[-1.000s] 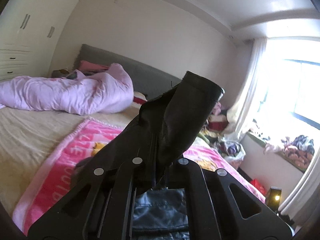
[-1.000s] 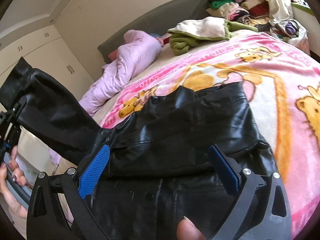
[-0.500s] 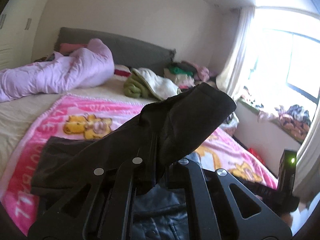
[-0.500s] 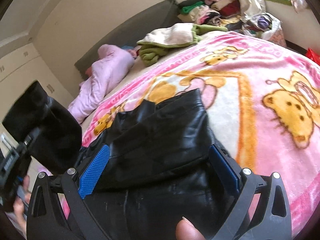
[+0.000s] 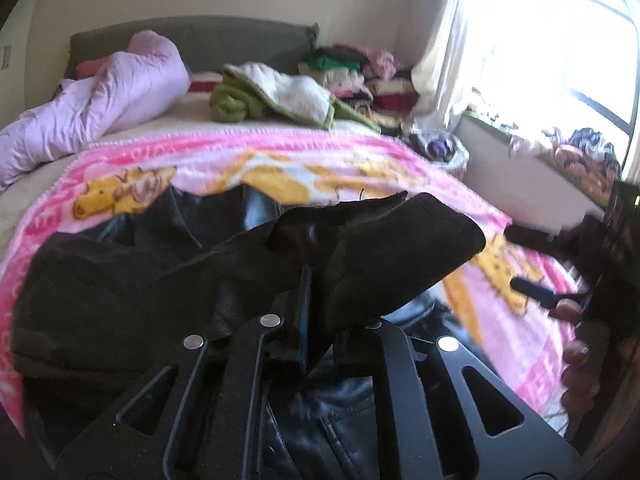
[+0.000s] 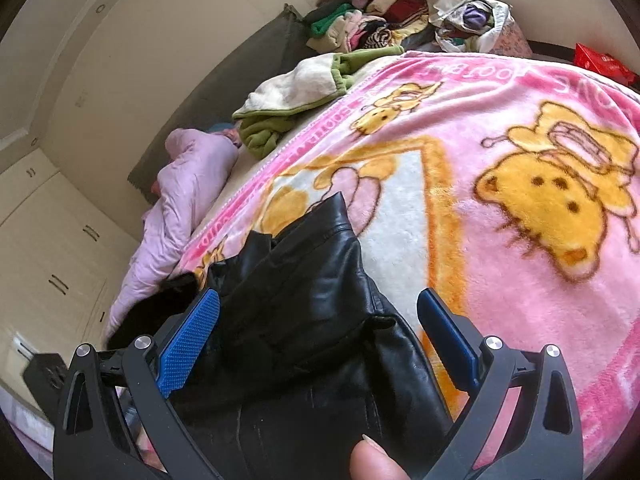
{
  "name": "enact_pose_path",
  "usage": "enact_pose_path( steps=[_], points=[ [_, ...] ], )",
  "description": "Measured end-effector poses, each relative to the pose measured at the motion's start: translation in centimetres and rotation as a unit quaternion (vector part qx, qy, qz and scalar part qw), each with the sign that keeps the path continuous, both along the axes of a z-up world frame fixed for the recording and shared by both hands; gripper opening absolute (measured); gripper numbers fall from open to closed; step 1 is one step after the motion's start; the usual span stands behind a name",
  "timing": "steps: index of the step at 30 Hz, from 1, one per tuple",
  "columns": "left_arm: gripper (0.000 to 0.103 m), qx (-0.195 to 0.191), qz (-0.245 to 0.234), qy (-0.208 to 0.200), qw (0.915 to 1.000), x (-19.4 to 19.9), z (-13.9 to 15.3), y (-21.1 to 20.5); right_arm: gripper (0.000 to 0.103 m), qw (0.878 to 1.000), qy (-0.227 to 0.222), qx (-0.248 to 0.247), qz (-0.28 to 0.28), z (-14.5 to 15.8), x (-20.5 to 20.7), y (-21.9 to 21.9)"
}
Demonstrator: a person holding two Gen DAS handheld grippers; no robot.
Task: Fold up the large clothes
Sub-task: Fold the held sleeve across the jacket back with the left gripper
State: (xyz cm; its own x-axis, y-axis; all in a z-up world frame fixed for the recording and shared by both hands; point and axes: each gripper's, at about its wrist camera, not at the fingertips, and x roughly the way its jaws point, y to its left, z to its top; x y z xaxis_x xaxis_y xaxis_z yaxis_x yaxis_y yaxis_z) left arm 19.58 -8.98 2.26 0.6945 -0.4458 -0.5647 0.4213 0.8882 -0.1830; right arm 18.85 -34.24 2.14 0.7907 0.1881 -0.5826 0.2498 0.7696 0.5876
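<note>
Black leather jacket (image 6: 304, 320) on pink blanket (image 6: 500, 152); its lettering unreadable.

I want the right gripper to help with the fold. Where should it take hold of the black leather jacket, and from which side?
Probably the pointed corner of the black leather jacket farthest from the right gripper, where it lies on the pink blanket. Come from the blanket side, low and flat: that edge is thin and free, while the part between the open jaws is thick with layers.

Your work surface is a bed (image 5: 36, 184) with a grey headboard (image 5: 224, 36). You have a pink cartoon-bear blanket (image 6: 500, 128) spread over it, carrying the black leather jacket (image 6: 304, 320). A lilac duvet (image 5: 100, 100) and a green-and-cream blanket (image 5: 280, 96) lie near the headboard.
</note>
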Motion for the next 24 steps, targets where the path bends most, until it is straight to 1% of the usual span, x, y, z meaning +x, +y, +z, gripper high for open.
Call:
enact_pose_path(
  steps=[1, 2, 3, 4, 5, 6, 8, 11, 13, 14, 16, 17, 20, 21, 22, 24],
  points=[
    [0.004, 0.006, -0.001, 0.006, 1.0, 0.1, -0.4, -0.2, 0.099, 1.0, 0.001, 0.002, 0.0, -0.1, 0.0, 0.1],
    [0.007, 0.016, -0.003, 0.012, 0.9998, 0.1, -0.8, -0.5, 0.099, 1.0, 0.002, 0.005, 0.001, -0.2, 0.0, 0.1],
    [0.024, 0.027, -0.005, 0.019, 0.9994, 0.0, -1.1, -0.8, 0.099, 1.0, 0.004, 0.008, 0.004, -0.3, 0.2, 0.2],
    [0.036, 0.045, 0.0, 0.025, 0.9987, 0.1, -1.5, -1.2, 0.099, 1.0, 0.006, 0.013, 0.009, -0.5, 0.3, 0.3],
    [0.056, 0.063, 0.004, 0.027, 0.9976, 0.1, -1.9, -1.4, 0.099, 1.0, 0.008, 0.018, 0.016, -0.7, 0.4, 0.5],
    [0.062, 0.078, 0.007, 0.028, 0.9965, 0.1, -2.3, -1.7, 0.099, 0.999, 0.01, 0.022, 0.022, -0.8, 0.6, 0.7],
    [0.063, 0.096, -0.001, 0.035, 0.9948, 0.0, -3.0, -2.1, 0.099, 0.999, 0.015, 0.033, 0.036, -1.1, 0.9, 1.1],
    [0.068, 0.13, -0.008, 0.044, 0.9906, -0.4, -3.7, -2.6, 0.099, 0.995, 0.031, 0.063, 0.069, -1.9, 1.9, 2.0],
    [0.084, 0.143, -0.019, 0.048, 0.9884, -0.8, -3.9, -2.7, 0.099, 0.992, 0.039, 0.085, 0.084, -2.3, 2.2, 2.4],
    [0.094, 0.138, -0.032, 0.053, 0.9885, -1.2, -4.0, -2.8, 0.099, 0.989, 0.046, 0.099, 0.097, -2.7, 2.6, 2.7],
    [0.094, 0.125, -0.055, 0.062, 0.9887, -1.9, -3.9, -3.0, 0.099, 0.985, 0.057, 0.114, 0.12, -2.9, 3.3, 3.4],
    [0.094, 0.125, -0.058, 0.061, 0.9886, -2.1, -3.8, -3.0, 0.099, 0.981, 0.069, 0.122, 0.132, -3.3, 3.8, 3.8],
    [0.094, 0.134, -0.072, 0.063, 0.9864, -3.0, -3.6, -2.9, 0.097, 0.976, 0.084, 0.137, 0.147, -3.8, 4.6, 4.7],
    [0.094, 0.132, -0.07, 0.061, 0.9869, -3.4, -3.4, -2.4, 0.095, 0.976, 0.086, 0.135, 0.149, -3.8, 4.8, 4.8],
    [0.094, 0.127, -0.068, 0.061, 0.9877, -3.6, -3.2, -2.1, 0.09, 0.976, 0.089, 0.129, 0.15, -3.9, 5.1, 5.1],
    [0.094, 0.112, -0.059, 0.061, 0.99, -3.9, -2.6, -0.8, 0.085, 0.976, 0.098, 0.121, 0.152, -4.2, 5.7, 5.5]
  ],
)
